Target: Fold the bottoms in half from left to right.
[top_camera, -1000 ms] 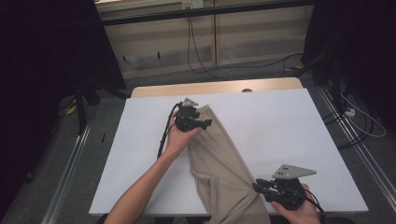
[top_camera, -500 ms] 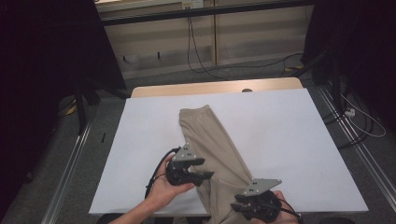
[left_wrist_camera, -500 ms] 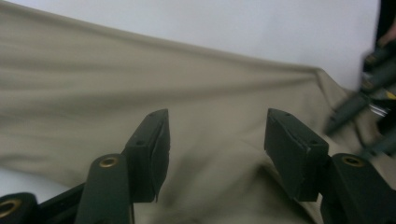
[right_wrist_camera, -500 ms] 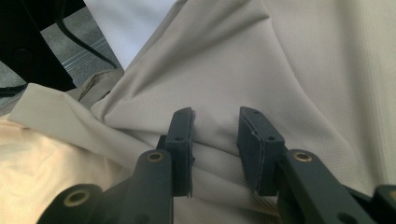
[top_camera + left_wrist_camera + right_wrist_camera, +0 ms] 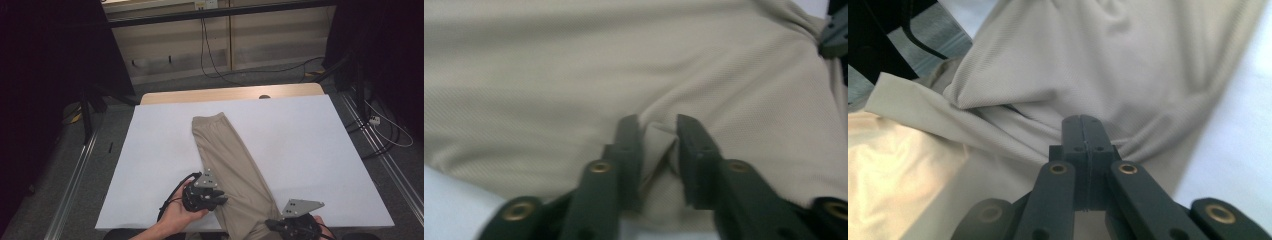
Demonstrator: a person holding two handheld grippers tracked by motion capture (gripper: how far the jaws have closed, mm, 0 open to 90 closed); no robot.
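Observation:
A long beige garment point(image 5: 225, 150) lies slantwise on the white table point(image 5: 310, 140), from the middle down to the near edge. At its near left edge, my left gripper point(image 5: 222, 200) has just been closing. In the left gripper view its jaws point(image 5: 659, 135) pinch a raised fold of the beige cloth point(image 5: 574, 60). My right gripper point(image 5: 270, 224) sits at the near edge, on the garment's lower end, and has just closed. Its jaws point(image 5: 1083, 122) meet tip to tip on the cloth point(image 5: 1098, 50), and creases fan out from them.
A wooden strip point(image 5: 230, 94) borders the table's far side. Cables point(image 5: 215, 55) trail over the floor beyond it, and metal rails point(image 5: 75, 175) run along both sides. The garment's near end hangs over the table's front edge.
My left gripper let go of the garment's far end, came back to the near left edge and closed on a fold there. The right gripper shifted slightly toward the near edge.

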